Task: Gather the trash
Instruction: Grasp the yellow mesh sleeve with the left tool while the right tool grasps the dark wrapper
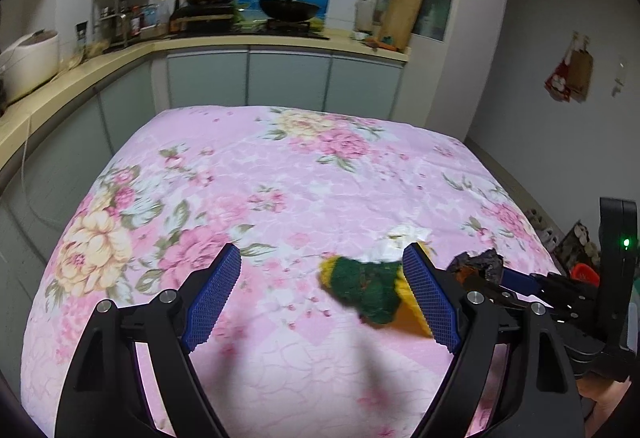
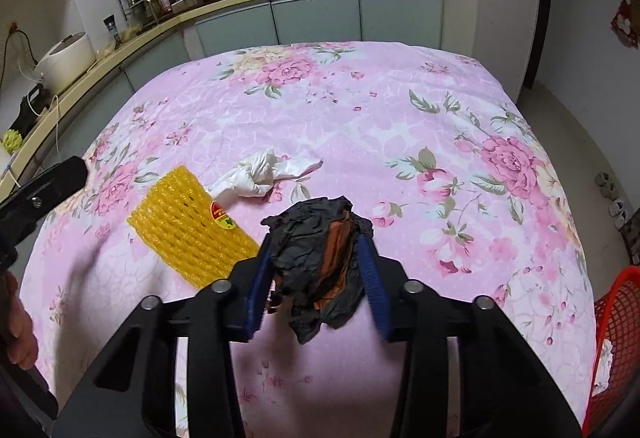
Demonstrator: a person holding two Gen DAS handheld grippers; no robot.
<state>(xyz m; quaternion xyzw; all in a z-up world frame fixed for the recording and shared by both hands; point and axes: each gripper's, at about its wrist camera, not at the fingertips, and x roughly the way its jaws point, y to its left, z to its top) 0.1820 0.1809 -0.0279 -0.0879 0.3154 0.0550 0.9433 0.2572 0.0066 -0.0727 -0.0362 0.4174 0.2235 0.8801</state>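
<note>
Now the right claw (image 2: 316, 278) squeezes a light, crinkly black wrapper (image 2: 316, 258) near the bed's (image 2: 400, 125) front edge, probably best held mid-wad, while the left claw (image 1: 320, 298) gapes empty.

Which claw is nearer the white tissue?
Left. The left claw stands open just short of the tissue; the right claw, shut on the black wrapper, sits off to its right.

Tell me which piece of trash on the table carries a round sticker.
The yellow foam net. It carries a red and green sticker; the white tissue and the black wrapper carry none.
</note>
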